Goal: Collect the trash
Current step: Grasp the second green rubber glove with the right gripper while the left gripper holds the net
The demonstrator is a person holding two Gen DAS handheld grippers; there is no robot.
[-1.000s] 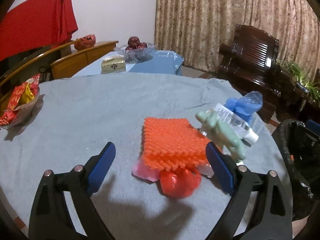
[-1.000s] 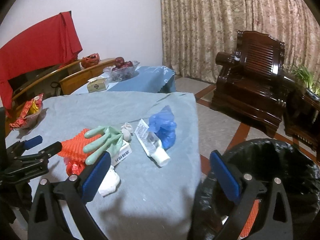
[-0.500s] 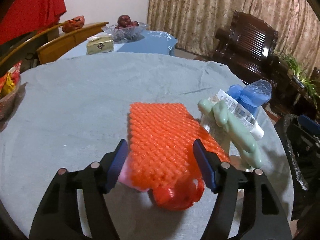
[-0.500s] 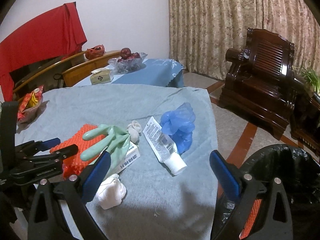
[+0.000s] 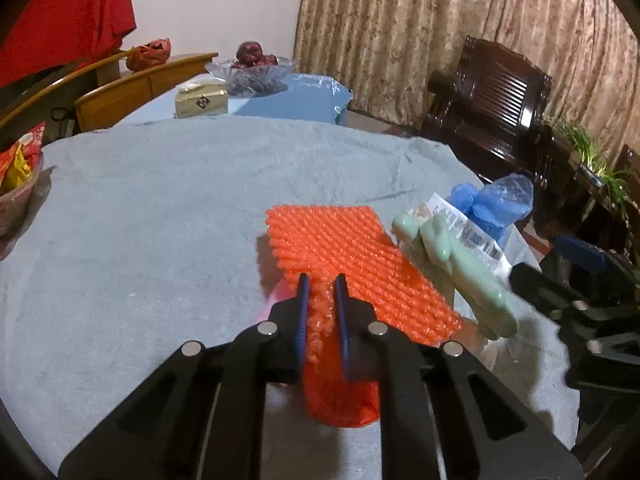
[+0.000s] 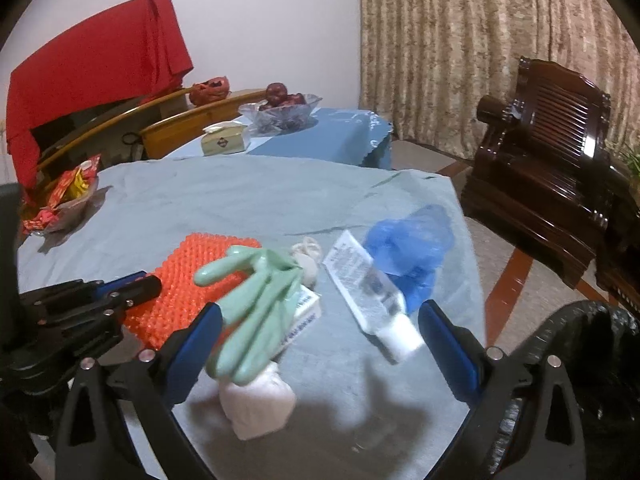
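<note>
My left gripper [image 5: 320, 292] is shut on the near edge of an orange foam net [image 5: 352, 252] that lies on the grey tablecloth [image 5: 140, 220]; the net also shows in the right wrist view [image 6: 192, 276]. A red bag [image 5: 340, 396] hangs under it. My right gripper [image 6: 316, 340] is open over a green rubber glove [image 6: 256, 308], a white wad [image 6: 256, 408], a small box [image 6: 308, 308] and a white tube [image 6: 372, 296]. A crumpled blue plastic bag [image 6: 412, 248] lies behind the tube. The black-lined trash bin [image 6: 592, 364] stands at the right.
A snack bowl [image 6: 60, 200] sits at the table's left edge. A second table behind holds a fruit bowl [image 6: 284, 108] and a tissue box [image 6: 224, 140]. A dark wooden armchair [image 6: 552, 160] stands at the right by the curtains.
My left gripper moved forward and closed on the orange net's near edge. My right gripper moved from above the bin to over the glove and tube.
</note>
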